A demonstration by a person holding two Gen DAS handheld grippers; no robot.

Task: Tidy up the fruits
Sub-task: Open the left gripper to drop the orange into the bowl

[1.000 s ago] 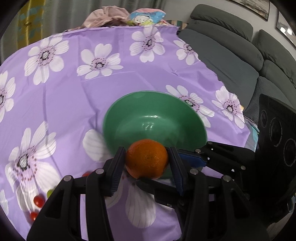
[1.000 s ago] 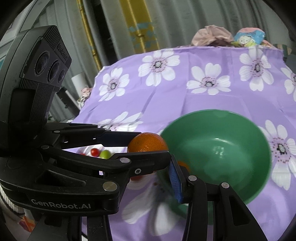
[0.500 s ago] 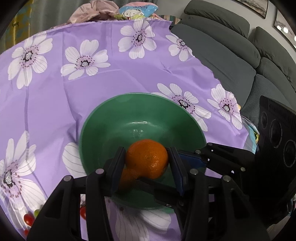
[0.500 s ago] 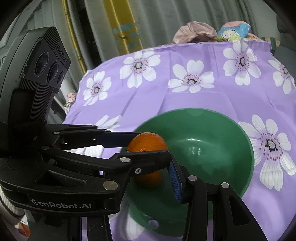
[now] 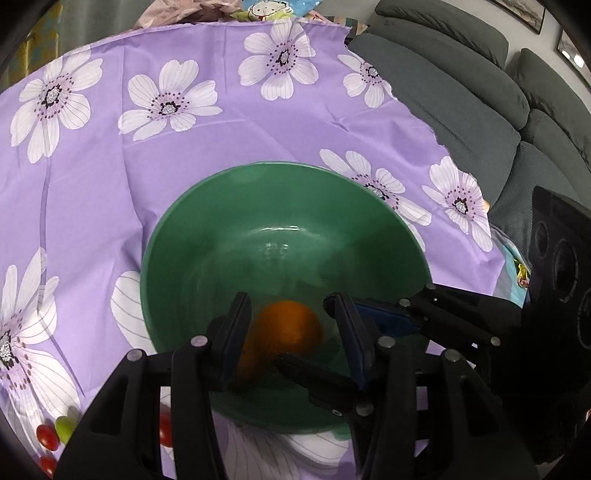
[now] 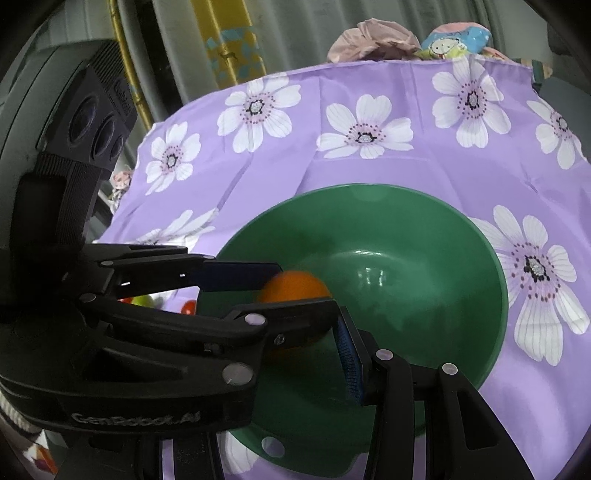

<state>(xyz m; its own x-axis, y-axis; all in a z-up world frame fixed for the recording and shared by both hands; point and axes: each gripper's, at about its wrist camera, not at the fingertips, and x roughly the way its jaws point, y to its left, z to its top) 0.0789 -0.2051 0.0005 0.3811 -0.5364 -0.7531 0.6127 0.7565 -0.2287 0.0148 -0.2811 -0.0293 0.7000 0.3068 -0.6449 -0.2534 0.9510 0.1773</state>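
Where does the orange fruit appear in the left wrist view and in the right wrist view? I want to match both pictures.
Left wrist view: the orange is low in the middle, blurred, inside the green bowl, between the left gripper fingers.
Right wrist view: the orange is just left of centre, partly behind a black finger of the left gripper, inside the bowl.
Shared landmark: the green bowl on the purple flowered cloth.

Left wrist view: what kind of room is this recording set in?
Most likely a home living room: a grey sofa stands beside the table, a floral purple tablecloth covers it, and framed pictures hang on the wall.
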